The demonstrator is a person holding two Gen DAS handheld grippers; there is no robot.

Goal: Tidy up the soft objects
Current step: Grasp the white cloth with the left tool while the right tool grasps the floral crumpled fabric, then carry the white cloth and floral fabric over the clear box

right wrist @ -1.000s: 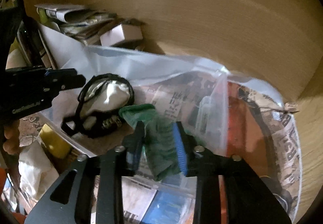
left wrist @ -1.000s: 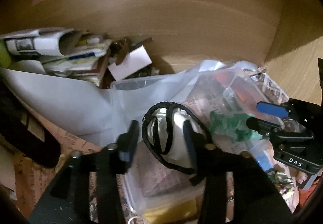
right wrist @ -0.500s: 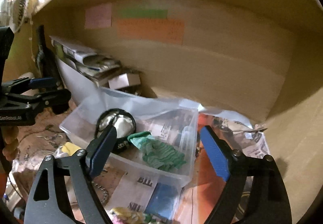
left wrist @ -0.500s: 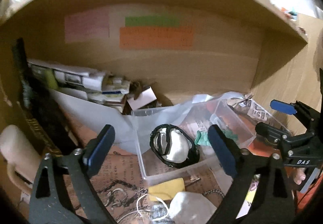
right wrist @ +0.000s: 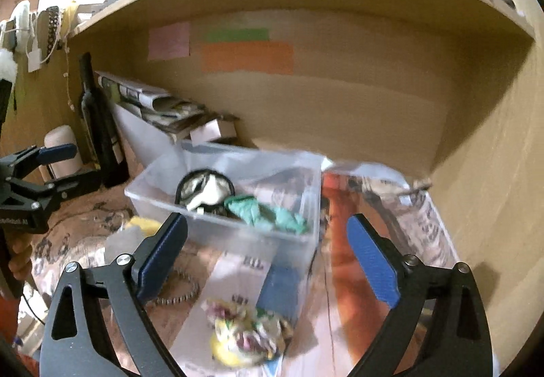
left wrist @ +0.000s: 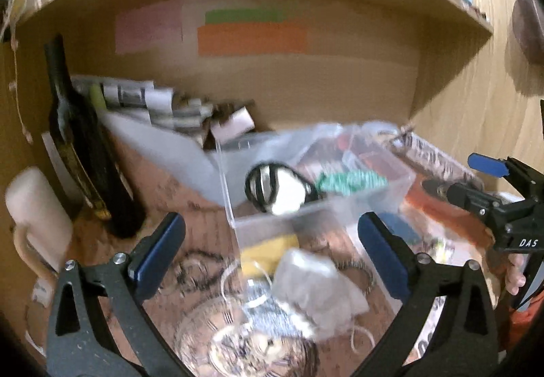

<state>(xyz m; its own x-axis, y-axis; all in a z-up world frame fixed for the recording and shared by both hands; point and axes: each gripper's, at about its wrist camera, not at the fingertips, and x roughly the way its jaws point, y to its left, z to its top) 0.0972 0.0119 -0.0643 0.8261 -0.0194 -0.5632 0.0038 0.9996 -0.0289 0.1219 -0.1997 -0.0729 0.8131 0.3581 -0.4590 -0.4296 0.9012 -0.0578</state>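
Note:
A clear plastic box stands on the desk under a shelf. Inside lie a white soft item wrapped in black cord and a green cloth. My left gripper is open and empty, pulled back in front of the box, over a whitish pouch and a yellow item. My right gripper is open and empty, in front of the box, above a crumpled multicoloured cloth. Each gripper shows in the other's view, the right and the left.
A dark bottle and a cream mug stand at left. Stacked newspapers and a small box lie at the back. Chains and a glass dish lie near the front. Newspaper and orange paper cover the right side.
Both grippers let go of the white corded item and the green cloth in the box, opened wide and drew back and up from it.

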